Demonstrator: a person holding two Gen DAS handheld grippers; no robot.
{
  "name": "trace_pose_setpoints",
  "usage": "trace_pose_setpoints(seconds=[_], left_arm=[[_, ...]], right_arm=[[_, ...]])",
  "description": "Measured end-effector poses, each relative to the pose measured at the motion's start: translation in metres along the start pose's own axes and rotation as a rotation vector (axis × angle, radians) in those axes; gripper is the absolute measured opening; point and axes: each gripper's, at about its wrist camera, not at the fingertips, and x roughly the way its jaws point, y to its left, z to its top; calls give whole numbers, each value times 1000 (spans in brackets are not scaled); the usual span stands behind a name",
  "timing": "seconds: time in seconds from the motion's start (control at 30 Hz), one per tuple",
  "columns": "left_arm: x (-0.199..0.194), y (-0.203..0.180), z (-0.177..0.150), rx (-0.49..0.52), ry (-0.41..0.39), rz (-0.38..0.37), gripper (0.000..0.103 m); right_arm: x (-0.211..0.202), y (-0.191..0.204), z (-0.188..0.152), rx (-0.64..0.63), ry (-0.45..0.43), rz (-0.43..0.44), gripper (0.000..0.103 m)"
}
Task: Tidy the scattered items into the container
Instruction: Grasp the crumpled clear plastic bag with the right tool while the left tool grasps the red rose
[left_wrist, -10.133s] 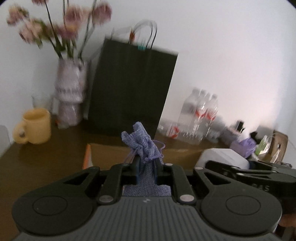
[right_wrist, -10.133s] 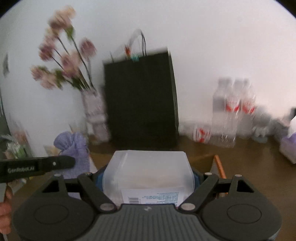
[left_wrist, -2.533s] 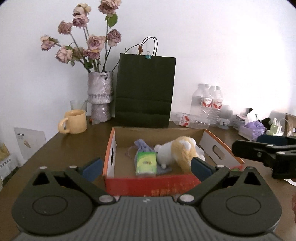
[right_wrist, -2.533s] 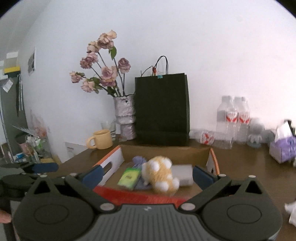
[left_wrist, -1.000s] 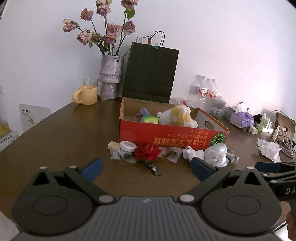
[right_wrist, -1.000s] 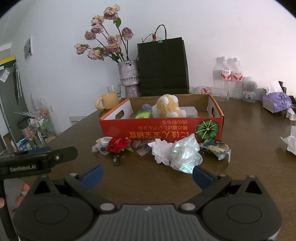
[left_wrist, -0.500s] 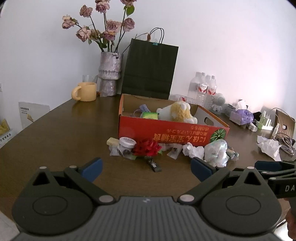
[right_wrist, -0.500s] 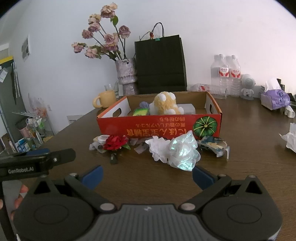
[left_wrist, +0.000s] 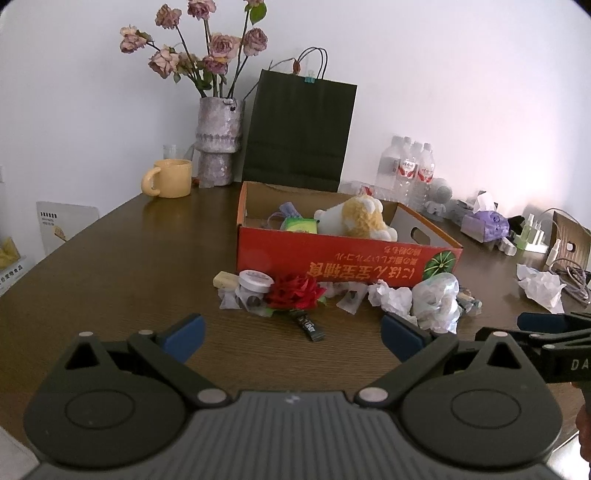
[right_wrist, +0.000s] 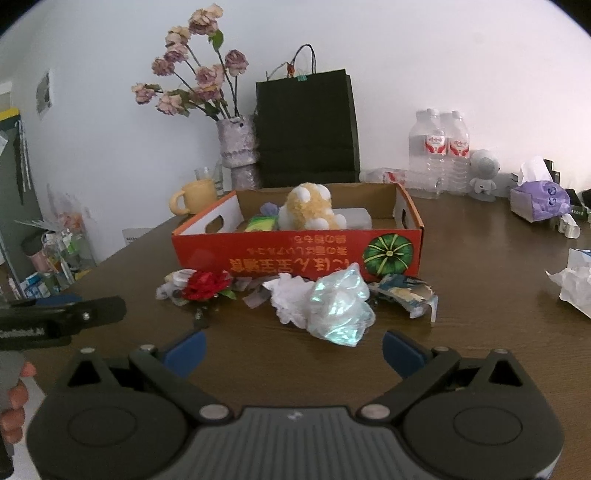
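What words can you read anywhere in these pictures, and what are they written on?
"DA": white letters, cut off at the frame edge, on the right gripper, seen from the left wrist view.
Yellow upside-down print on the red box: too distorted to read.
Red labels on the water bottles: too small to read.
Black sachet: white print, too small.
White card: print too small.
White lettering on the left gripper: blurred.
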Motion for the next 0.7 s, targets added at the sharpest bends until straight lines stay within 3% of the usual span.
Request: trace_pose_setpoints(seconds=[0.33, 0.67, 0.7], left_arm=[[43, -4, 19, 47, 11, -15, 102], [116, -8, 35, 115, 99, -25, 63], [122, -8, 35, 116, 111, -26, 58]], right_arm=[[45, -13, 14, 5, 28, -37, 85], [92, -30, 25, 32, 84, -37, 62], [94, -31, 24, 37, 90, -29, 56]])
